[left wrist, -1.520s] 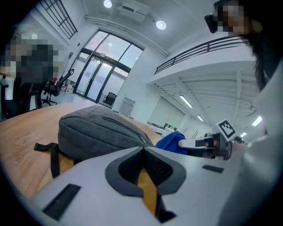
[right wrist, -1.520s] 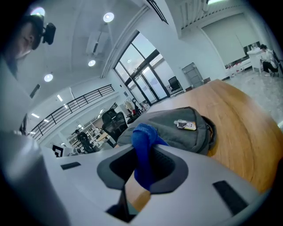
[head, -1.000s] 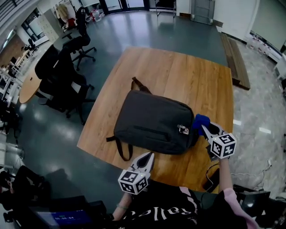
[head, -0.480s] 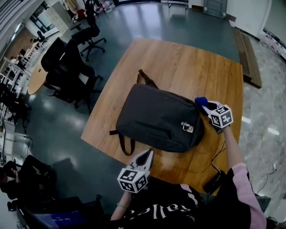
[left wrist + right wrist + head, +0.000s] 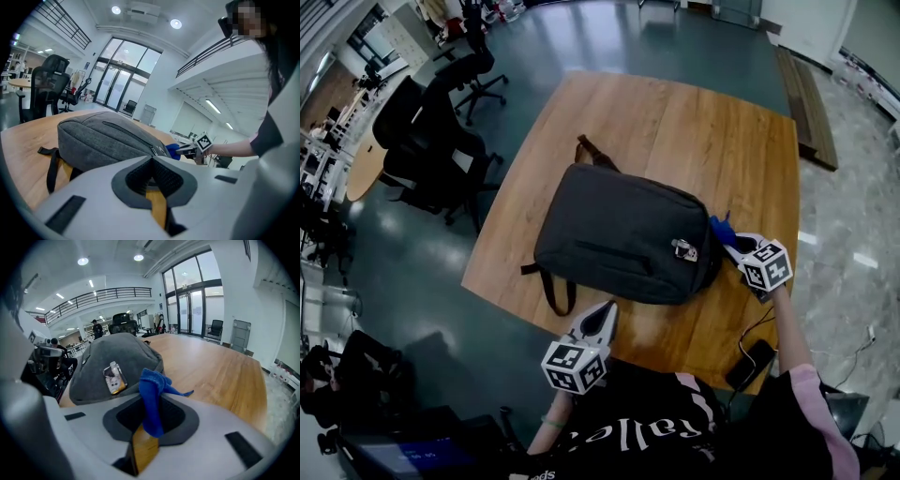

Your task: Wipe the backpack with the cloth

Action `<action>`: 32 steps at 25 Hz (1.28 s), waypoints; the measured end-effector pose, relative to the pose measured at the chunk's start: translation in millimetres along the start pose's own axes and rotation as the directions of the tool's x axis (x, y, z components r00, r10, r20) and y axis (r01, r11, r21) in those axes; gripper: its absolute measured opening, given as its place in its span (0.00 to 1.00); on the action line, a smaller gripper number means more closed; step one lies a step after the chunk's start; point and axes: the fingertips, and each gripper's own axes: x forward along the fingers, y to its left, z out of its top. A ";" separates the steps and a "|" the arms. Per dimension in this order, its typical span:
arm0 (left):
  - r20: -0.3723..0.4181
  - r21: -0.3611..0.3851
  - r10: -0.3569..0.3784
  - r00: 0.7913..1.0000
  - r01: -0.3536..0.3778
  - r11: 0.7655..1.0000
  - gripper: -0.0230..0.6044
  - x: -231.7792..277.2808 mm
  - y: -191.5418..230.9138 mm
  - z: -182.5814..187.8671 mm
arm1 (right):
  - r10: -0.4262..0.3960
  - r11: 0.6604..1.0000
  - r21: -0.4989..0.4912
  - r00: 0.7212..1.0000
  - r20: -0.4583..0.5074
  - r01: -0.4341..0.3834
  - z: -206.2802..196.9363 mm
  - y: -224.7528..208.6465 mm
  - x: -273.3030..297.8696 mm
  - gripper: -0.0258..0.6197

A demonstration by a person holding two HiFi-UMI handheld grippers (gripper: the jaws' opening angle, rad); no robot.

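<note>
Your right gripper (image 5: 733,249) has slid nearer along the grey backpack (image 5: 614,234), jaws pinching the blue cloth (image 5: 718,227). Your left gripper (image 5: 603,317) sits at the table (image 5: 703,141) edge, jaws pressed together.

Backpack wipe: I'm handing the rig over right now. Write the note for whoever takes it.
Left gripper: shut, empty, by the table's near edge, clear of the backpack.
Right gripper: shut on the cloth, at the backpack's right end beside its tag.
The backpack lies flat on the table.
Done: cloth is in the gripper; how much has been wiped cannot be told.
Left: wipe across the backpack.
</note>
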 end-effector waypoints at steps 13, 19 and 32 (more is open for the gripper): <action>0.032 0.013 -0.046 0.998 0.045 0.999 0.03 -30.7 6.2 8.8 | -0.073 0.965 0.258 0.995 0.063 0.055 -42.3 110.0 -53.1 0.14; 0.046 0.007 -0.050 0.998 0.049 0.999 0.03 -52.7 29.0 18.3 | -0.050 0.943 0.331 0.996 0.072 0.023 -43.9 173.9 -49.8 0.14; 0.056 -0.022 -0.066 0.996 0.067 0.997 0.03 -68.7 53.2 8.1 | -0.085 0.897 0.441 0.992 0.092 0.036 -37.8 230.1 -26.1 0.14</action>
